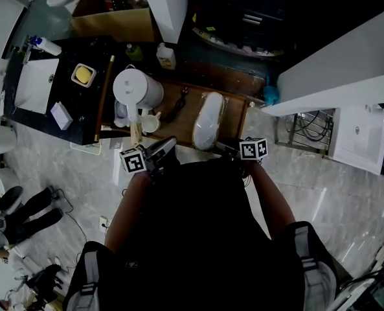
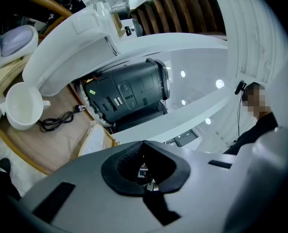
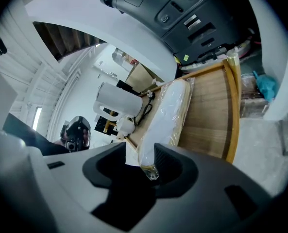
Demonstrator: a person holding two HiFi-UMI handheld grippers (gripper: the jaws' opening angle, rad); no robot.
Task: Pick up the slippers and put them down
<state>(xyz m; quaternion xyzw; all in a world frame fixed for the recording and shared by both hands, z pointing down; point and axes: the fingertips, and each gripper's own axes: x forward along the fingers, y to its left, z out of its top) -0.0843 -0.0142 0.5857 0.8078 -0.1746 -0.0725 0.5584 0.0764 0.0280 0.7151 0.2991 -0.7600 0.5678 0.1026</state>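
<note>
Slippers [image 3: 165, 115], white and wrapped in clear plastic, lie lengthwise on the wooden tray [image 3: 211, 120]. Their near end pokes in between the jaws of the right gripper [image 3: 137, 153], which stand wide apart with no grip on it. The left gripper [image 2: 144, 144] has its jaws closed tip to tip on nothing. Beside the slippers on the tray are a white jug [image 1: 135, 89], a small white cup [image 2: 22, 106] and a coiled black cable [image 2: 56, 123]. A black machine [image 2: 129, 93] sits beyond the tray.
</note>
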